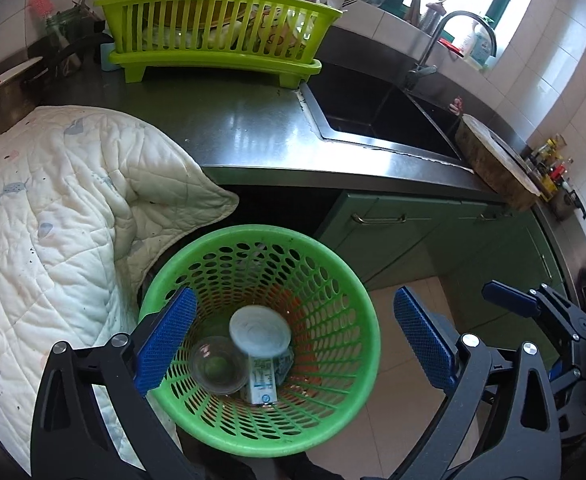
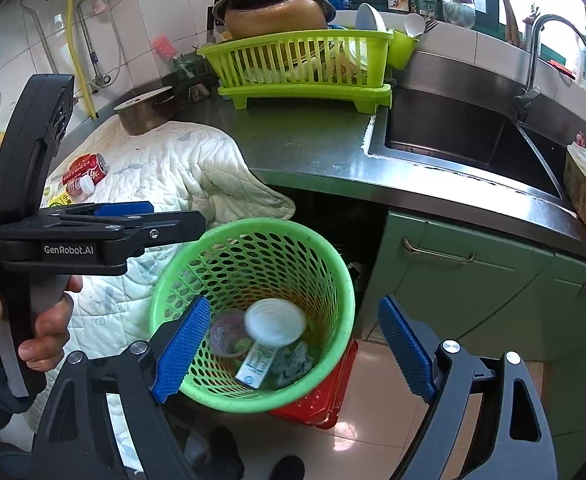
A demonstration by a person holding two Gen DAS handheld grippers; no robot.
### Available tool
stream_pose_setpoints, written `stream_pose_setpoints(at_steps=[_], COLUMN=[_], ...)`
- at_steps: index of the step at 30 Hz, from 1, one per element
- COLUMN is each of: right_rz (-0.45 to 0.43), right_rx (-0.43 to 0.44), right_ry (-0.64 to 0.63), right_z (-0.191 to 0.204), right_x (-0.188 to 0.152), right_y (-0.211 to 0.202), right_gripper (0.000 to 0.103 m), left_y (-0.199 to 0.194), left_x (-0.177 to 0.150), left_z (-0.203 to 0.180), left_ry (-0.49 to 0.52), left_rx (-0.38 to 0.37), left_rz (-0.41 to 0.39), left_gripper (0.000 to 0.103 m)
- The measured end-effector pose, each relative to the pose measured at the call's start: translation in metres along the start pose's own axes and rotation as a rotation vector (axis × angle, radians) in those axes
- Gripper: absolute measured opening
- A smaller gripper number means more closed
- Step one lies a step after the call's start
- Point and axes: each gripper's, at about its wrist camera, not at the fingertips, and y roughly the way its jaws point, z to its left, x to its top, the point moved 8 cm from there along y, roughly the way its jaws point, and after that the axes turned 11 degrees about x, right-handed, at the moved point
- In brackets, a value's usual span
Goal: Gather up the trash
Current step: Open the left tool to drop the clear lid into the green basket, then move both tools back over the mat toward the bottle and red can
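Note:
A green perforated waste basket [image 1: 357, 280] [image 2: 333, 264] stands on the floor below the counter. Inside it lie a clear plastic cup [image 1: 217, 364] [image 2: 229, 332], a small white and blue carton [image 1: 261, 380] [image 2: 253, 366] and crumpled paper [image 2: 297, 360]. A blurred white round lid [image 1: 260, 333] [image 2: 275, 322] is in the air inside the basket. My left gripper [image 1: 293, 340] is open and empty above the basket. My right gripper [image 2: 293, 348] is open and empty above it too. A red soda can [image 2: 87, 168] and other small wrappers [image 2: 61, 199] lie on the quilted cloth [image 2: 165, 172].
The quilted cloth [image 1: 53, 200] hangs over the counter edge at left, with a metal pot [image 1: 5, 108] on it. A green dish rack [image 1: 217, 36] [image 2: 305, 68] stands at the back, a sink [image 1: 377, 104] [image 2: 469, 136] to the right. A red basket [image 2: 321, 404] sits under the green one.

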Motion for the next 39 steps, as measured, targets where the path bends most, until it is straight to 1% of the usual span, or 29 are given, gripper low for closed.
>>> stream_pose_setpoints(at_steps=[3, 9, 15, 20, 27, 34, 39], right_rz=[-0.003, -0.003, 0.003, 0.017, 0.046, 0.063, 0.074], right_rx=[0.006, 0.026, 0.064, 0.111, 0.192, 0.274, 0.314], right_ry=[-0.004, -0.032, -0.083, -0.134, -0.230, -0.343, -0.403], right_z=[0.001, 0.013, 0.037, 0.065, 0.121, 0.189, 0.229], right_x=[0.000, 0.006, 0.016, 0.029, 0.049, 0.070, 0.081], right_y=[0.000, 0.005, 0.019, 0.036, 0.068, 0.099, 0.119], right_gripper=[0.083, 0.083, 0.083, 0.083, 0.083, 0.083, 0.083], left_y=[-0.005, -0.021, -0.044, -0.065, -0.091, -0.117, -0.133], left_x=[-0.002, -0.007, -0.013, -0.022, -0.041, -0.064, -0.075], left_z=[0.008, 0.035, 0.078, 0.125, 0.195, 0.271, 0.317], left_ry=[-0.010, -0.032, -0.083, -0.147, -0.249, -0.361, -0.398], left_rx=[0.006, 0.068, 0.143, 0.218, 0.314, 0.413, 0.482], left_rz=[-0.003, -0.027, -0.053, -0.073, -0.086, -0.094, -0.102], left_gripper=[0.098, 0.098, 0.098, 0.098, 0.098, 0.098, 0.098])
